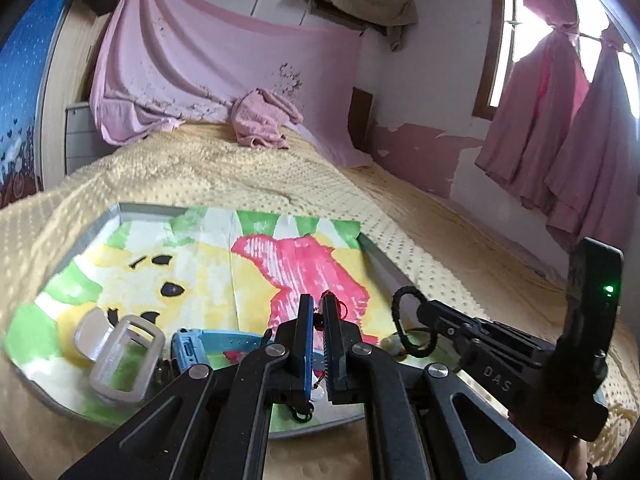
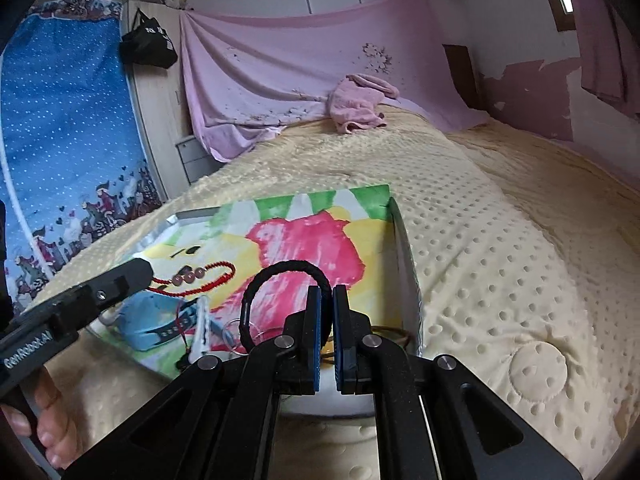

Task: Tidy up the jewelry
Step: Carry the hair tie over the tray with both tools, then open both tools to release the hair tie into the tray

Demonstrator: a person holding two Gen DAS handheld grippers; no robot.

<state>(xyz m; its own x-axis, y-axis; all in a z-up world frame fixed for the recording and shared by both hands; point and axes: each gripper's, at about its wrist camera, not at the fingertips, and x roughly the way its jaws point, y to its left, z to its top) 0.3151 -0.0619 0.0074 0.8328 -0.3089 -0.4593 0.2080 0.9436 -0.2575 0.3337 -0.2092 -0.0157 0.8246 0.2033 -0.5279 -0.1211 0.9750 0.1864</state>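
A grey tray (image 1: pixel 116 210) lined with a painted paper lies on the bed. My left gripper (image 1: pixel 317 300) is shut on a red cord bracelet (image 2: pixel 200 276) with pink beads, held above the tray; the red cord shows between its fingers (image 1: pixel 334 304). My right gripper (image 2: pixel 327 294) is shut on a black braided hair tie (image 2: pixel 280 270), also seen in the left wrist view (image 1: pixel 404 294). On the tray's near part lie a blue watch (image 1: pixel 208 340), a clear plastic frame (image 1: pixel 128 356) and a thin ring (image 2: pixel 236 330).
A cream dotted blanket (image 2: pixel 500 260) covers the bed. A pink towel (image 1: pixel 264 120) lies at the head, a pink sheet (image 1: pixel 220 60) hangs behind. Pink curtains (image 1: pixel 560 140) at the right, a blue cloth (image 2: pixel 68 120) at the left.
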